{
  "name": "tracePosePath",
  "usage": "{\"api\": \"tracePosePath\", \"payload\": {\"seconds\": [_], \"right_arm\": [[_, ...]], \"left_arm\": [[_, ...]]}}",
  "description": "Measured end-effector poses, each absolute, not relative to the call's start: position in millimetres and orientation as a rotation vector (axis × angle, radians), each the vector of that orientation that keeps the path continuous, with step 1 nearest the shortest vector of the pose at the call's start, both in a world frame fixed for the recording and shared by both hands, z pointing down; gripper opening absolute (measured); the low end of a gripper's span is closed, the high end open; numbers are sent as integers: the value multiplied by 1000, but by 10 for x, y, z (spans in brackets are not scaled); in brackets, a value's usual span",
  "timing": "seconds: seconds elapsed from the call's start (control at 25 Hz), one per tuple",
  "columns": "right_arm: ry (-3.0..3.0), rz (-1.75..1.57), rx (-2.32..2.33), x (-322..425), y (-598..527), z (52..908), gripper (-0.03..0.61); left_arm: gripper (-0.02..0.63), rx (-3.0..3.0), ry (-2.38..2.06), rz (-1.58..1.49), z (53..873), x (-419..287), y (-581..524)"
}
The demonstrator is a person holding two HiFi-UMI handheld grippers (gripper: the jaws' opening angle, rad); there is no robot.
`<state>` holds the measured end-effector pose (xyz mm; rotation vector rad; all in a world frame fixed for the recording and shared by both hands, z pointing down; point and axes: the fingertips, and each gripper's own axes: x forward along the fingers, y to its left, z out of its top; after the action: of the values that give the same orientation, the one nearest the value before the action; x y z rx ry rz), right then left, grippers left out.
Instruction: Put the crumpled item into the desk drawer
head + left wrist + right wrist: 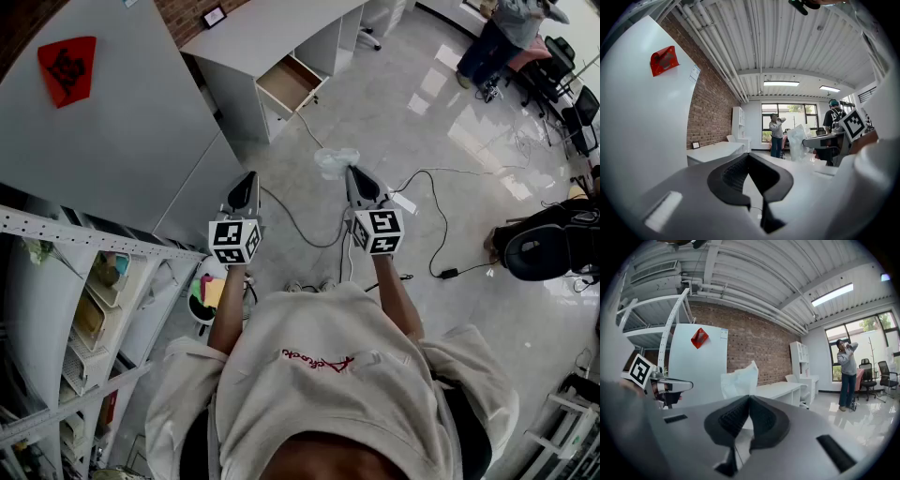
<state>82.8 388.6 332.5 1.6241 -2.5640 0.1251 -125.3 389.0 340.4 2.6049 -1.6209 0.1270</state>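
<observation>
Right gripper [351,172] is clamped on the crumpled item [336,161], a pale wad of thin plastic held in the air ahead of the person, well apart from the open drawer [289,82] of the counter [272,23] at the far left. In the head view the left gripper [250,178] hangs beside the right one. The count there is two grippers, one crumpled item, one drawer pulled out, one person [506,28] at the far right, and several cables [433,220] on the floor. Those cables lie between the grippers and the counter, so my guess is that a foot could catch one on the way over. In the left gripper view the jaws are together with nothing between them, and the one wad shows off to the right at the other gripper's tip. In the right gripper view the jaws are pressed together on a low edge of the wad, and most of it stands free above them. A pinch that small on slippery film could let go. The loose bulk might also snag on the drawer's front edge, or spring back out once it is dropped in.
</observation>
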Motion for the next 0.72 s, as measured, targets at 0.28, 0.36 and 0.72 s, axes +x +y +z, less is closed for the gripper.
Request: {"api": "tracePosePath", "payload": {"seconds": [0.28, 0.36, 0.72], "right_arm": [[-2572, 123, 1609, 805, 3847, 3334, 12], [-2575, 123, 1614, 820, 3845, 3322, 12], [-2603, 137, 1652, 966, 3845, 3267, 12]], "left_arm": [[8, 2619, -1620, 129, 3406, -1216, 3903], [8, 2622, -1619, 133, 3397, -1202, 3916], [8, 2635, -1619, 142, 3344, -1103, 3926]]}}
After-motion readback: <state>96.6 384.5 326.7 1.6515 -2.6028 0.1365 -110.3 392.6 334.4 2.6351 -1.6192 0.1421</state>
